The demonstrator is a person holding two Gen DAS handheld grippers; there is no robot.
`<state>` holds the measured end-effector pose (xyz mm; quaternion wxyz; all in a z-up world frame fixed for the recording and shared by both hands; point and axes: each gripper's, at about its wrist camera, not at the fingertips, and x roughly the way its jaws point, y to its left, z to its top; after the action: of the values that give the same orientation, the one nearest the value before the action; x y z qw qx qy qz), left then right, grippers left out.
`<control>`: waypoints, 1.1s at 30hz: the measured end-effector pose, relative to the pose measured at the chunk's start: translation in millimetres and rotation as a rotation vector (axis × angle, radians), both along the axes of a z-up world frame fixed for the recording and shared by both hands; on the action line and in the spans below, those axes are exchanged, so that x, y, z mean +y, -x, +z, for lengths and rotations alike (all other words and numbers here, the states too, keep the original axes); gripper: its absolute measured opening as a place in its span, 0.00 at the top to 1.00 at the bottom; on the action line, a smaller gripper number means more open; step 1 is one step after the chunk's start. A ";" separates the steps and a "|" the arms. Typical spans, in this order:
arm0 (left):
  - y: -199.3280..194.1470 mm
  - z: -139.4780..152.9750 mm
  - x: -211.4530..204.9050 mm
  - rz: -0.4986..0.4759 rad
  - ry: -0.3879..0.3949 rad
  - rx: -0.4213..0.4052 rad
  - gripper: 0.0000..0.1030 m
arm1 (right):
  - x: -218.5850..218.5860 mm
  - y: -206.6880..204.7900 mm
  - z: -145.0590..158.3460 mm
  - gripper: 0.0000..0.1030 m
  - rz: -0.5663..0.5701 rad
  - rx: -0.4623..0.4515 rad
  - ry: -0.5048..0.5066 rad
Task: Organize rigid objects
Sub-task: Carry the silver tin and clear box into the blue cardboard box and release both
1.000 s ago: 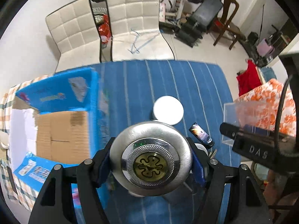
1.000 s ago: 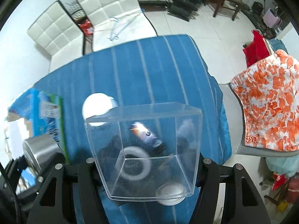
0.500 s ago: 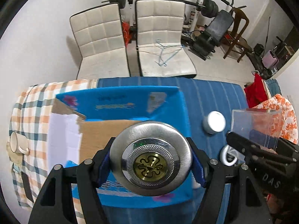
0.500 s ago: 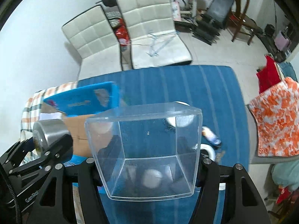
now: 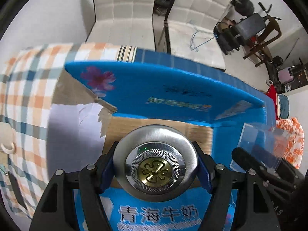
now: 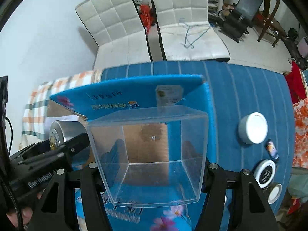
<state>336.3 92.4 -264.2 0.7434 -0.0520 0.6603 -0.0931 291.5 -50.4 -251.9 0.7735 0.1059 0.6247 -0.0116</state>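
Observation:
My left gripper (image 5: pixel 155 165) is shut on a round steel tin (image 5: pixel 155 159) with a brass emblem and holds it above the open blue cardboard box (image 5: pixel 173 96). The tin also shows in the right wrist view (image 6: pixel 65 132). My right gripper (image 6: pixel 152 165) is shut on a clear plastic box (image 6: pixel 152 150) and holds it over the same cardboard box (image 6: pixel 125 94), to the right of the tin. The clear box shows at the right edge of the left wrist view (image 5: pixel 259 146).
On the blue striped cloth (image 6: pixel 240 88) right of the cardboard box lie a white-lidded jar (image 6: pixel 253 130), a small dark tube (image 6: pixel 272 150), a black-and-white round tin (image 6: pixel 264 173) and a small white lid (image 6: pixel 275 192). A checked cloth (image 5: pixel 25 96) lies left. Two white chairs (image 6: pixel 154 19) stand behind.
Both grippers have moved left with their loads, from over the small items on the blue cloth to above the open cardboard box.

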 end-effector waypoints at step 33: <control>-39.1 -43.5 -15.7 0.041 0.113 0.207 0.19 | 4.1 -59.2 -112.0 0.28 0.017 0.175 -0.135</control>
<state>375.4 76.7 -307.7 0.6690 -0.1166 0.7259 -0.1091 350.8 -46.4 -363.9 0.7072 0.1509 0.6901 0.0279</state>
